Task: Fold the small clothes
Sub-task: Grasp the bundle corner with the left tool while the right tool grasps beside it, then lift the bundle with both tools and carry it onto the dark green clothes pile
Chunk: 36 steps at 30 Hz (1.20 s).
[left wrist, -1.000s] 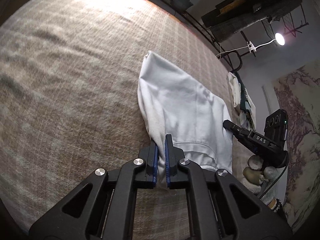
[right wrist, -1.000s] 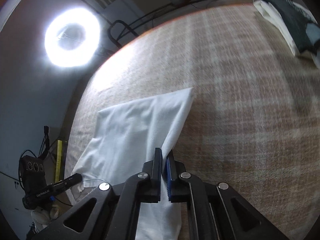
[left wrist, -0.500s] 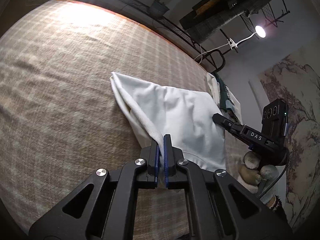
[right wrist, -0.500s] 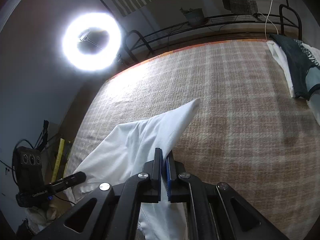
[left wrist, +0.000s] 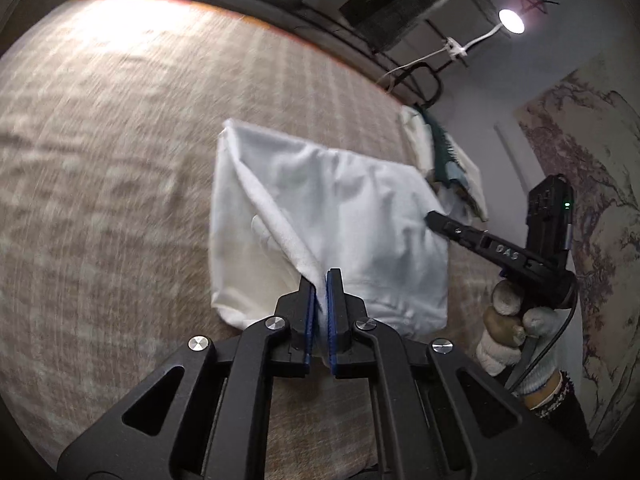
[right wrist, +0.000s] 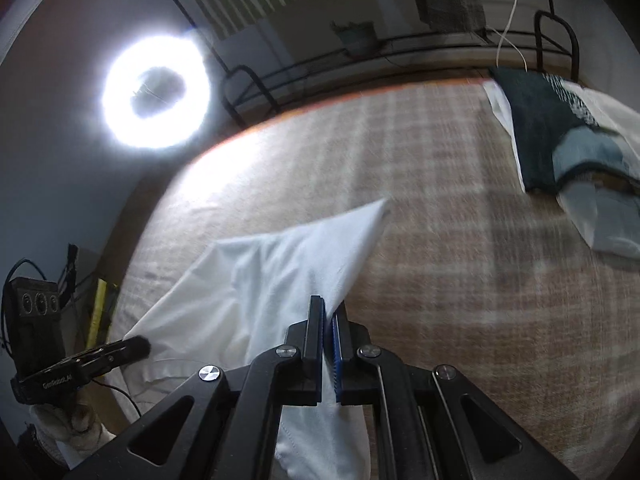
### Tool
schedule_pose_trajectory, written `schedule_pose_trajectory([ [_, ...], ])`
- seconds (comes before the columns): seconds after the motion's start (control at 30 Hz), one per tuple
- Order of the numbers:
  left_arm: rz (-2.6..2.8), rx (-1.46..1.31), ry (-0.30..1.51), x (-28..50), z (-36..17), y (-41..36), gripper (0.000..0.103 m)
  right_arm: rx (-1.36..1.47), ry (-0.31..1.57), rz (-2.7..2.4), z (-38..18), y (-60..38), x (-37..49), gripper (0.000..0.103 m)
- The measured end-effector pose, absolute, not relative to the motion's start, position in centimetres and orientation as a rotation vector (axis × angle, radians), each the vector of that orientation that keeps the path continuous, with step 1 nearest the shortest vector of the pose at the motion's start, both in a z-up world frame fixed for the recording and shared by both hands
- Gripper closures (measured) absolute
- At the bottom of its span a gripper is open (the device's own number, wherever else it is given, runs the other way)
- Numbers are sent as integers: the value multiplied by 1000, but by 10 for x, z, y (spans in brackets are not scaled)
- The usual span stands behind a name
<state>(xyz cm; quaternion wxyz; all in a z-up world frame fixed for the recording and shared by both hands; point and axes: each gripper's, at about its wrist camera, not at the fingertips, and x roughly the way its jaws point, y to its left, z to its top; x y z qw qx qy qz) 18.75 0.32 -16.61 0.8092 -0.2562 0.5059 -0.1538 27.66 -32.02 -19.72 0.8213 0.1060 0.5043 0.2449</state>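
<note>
Left wrist view: left claw (left wrist: 321,280), black arms with blue pads, was clamped on a raised fold of the white cotton garment (left wrist: 360,216). The garment hung off that pinch and draped down onto the beige plaid woven bed cover (left wrist: 120,160); its far corner pointed up-left, lower hem just behind the claw. The right claw's black tip (left wrist: 434,218) touched the garment's right edge; whether it was apart or together couldn't be told from this angle. A white-gloved hand (left wrist: 508,320) held its handle. A pile of dark green and white folded clothes (left wrist: 444,160) lay beyond the garment at the bed's far right edge. A small lamp (left wrist: 511,21) was lit on the wall above.

Right wrist view: right claw (right wrist: 328,312) was clamped on the garment's (right wrist: 280,280) edge, cloth pinched between the pads and trailing down under the claw. The fabric rose to a pointed corner up-right and stretched left to the left claw's tip (right wrist: 138,345), which met its other edge. The pile of clothes (right wrist: 560,148) sat well apart, upper right on the bed cover (right wrist: 440,180). A bright ring light (right wrist: 156,90) stood off the bed, upper left.
</note>
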Motion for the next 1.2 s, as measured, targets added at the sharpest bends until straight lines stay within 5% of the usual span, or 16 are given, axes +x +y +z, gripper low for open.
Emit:
schedule_pose_trajectory([
  [0.03, -317, -553, 1099, 185, -171, 7, 101, 217, 1083, 517, -202, -321, 278, 102],
  [0.17, -227, -579, 1133, 173, -188, 25, 60, 216, 1099, 524, -210, -324, 281, 102],
  [0.33, -174, -675, 1144, 162, -202, 46, 52, 239, 1116, 547, -215, -330, 281, 95],
  [0.43, -188, -711, 1186, 166, -214, 44, 52, 254, 1131, 542, -223, -337, 284, 68],
  [0.7, -274, -816, 1219, 186, -230, 27, 52, 348, 1200, 558, -250, -349, 290, 67],
  [0.73, -269, -813, 1221, 188, -231, 25, 64, 364, 1218, 564, -256, -348, 290, 67],
  [0.77, -256, -800, 1226, 190, -232, 22, 84, 379, 1228, 572, -260, -346, 290, 68],
  [0.8, -253, -791, 1237, 192, -235, 20, 88, 386, 1233, 578, -263, -344, 289, 69],
  [0.83, -243, -785, 1236, 193, -235, 17, 90, 376, 1226, 577, -263, -341, 289, 70],
  [0.9, -236, -739, 1217, 192, -229, 12, 92, 340, 1228, 583, -259, -332, 288, 93],
  [1.2, -317, -590, 1077, 185, -171, -15, 93, 163, 1115, 529, -208, -312, 274, 98],
])
